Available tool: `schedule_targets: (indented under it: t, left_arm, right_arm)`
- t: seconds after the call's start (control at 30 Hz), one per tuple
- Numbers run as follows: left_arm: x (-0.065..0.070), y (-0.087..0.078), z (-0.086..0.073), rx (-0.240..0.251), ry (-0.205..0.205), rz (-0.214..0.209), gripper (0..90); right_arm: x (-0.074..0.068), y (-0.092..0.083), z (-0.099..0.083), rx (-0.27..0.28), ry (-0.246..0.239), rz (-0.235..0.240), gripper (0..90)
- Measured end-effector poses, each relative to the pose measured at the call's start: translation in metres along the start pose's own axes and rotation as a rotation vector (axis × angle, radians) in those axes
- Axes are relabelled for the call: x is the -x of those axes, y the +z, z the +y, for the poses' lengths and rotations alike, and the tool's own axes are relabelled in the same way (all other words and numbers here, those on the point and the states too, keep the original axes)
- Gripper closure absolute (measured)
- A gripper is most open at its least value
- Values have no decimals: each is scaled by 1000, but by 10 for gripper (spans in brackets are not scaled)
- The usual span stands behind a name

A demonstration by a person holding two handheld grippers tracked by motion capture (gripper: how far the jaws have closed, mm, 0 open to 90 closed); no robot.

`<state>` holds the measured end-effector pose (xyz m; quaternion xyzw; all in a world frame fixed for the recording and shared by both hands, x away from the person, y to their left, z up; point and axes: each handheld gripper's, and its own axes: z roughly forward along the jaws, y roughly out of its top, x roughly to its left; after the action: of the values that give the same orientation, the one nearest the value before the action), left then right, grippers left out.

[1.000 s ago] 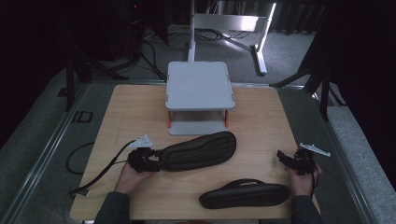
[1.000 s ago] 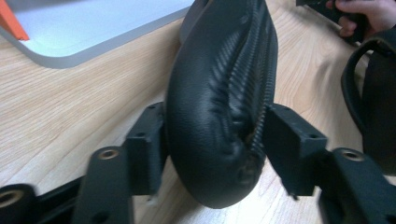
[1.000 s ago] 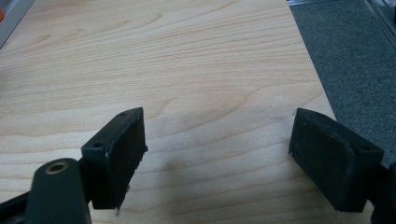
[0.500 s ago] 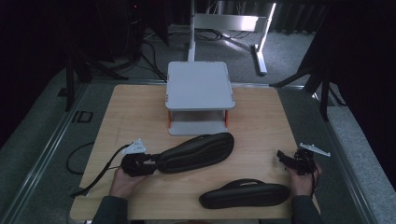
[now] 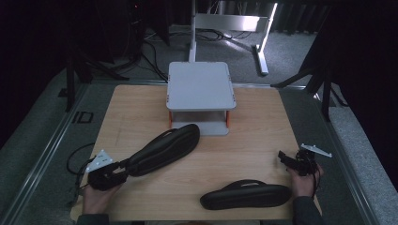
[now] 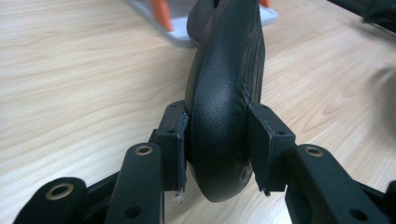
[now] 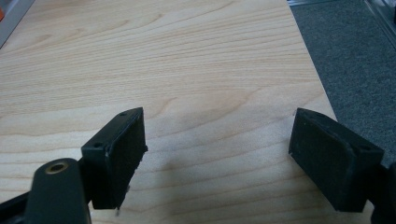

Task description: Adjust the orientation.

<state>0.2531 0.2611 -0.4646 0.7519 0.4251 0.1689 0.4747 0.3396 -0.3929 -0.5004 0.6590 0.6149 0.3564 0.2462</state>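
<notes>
A black sandal [image 5: 164,149] lies slantwise on the wooden table [image 5: 263,131], its far end near the grey stand [image 5: 201,84]. My left gripper [image 5: 123,166] is at the table's front left, and its jaws have just been closing on the near end of this sandal. In the left gripper view both pads press the sides of the sandal [image 6: 224,70], which stands on edge inside the left gripper [image 6: 218,126]. A second black sandal [image 5: 246,194] lies flat near the front edge. To its right, my right gripper [image 5: 286,158] is open over bare wood, nothing between the right gripper [image 7: 217,149] pads.
The grey stand has orange legs and a low shelf, and stands at the middle back of the table. Metal rails run along the table's left and right sides. A cable trails off the front left corner. Grey carpet [image 7: 345,56] lies beyond the right edge.
The left gripper has closed on the sandal's near end and drawn it to the left and toward the front edge, so the sandal now lies more slantwise. The right gripper has kept still.
</notes>
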Motion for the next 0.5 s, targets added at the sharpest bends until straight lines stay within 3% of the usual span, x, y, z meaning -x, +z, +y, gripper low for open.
schedule_targets:
  t: [0.2, 0.27, 0.33, 0.4, 0.43, 0.5]
  left_arm:
    - [-2, -25, -11, 36, -35, 147, 612]
    - [1, -30, -11, 44, -24, 205, 613]
    - [5, -32, -9, 45, -7, 235, 613]
    - [8, -31, -8, 41, 12, 242, 609]
    - [13, -30, -7, 34, 40, 245, 609]
    - [16, -28, -6, 37, 47, 213, 598]
  right_arm:
    - [0, 0, 0, -1, 1, -1, 184]
    - [0, 0, 0, -1, 0, -2, 184]
    - [0, 0, 0, -1, 0, -3, 184]
    - [0, 0, 0, -1, 0, -3, 184]
    - [0, 0, 0, -1, -1, -4, 184]
    - [-1, 0, 0, -1, -1, -4, 184]
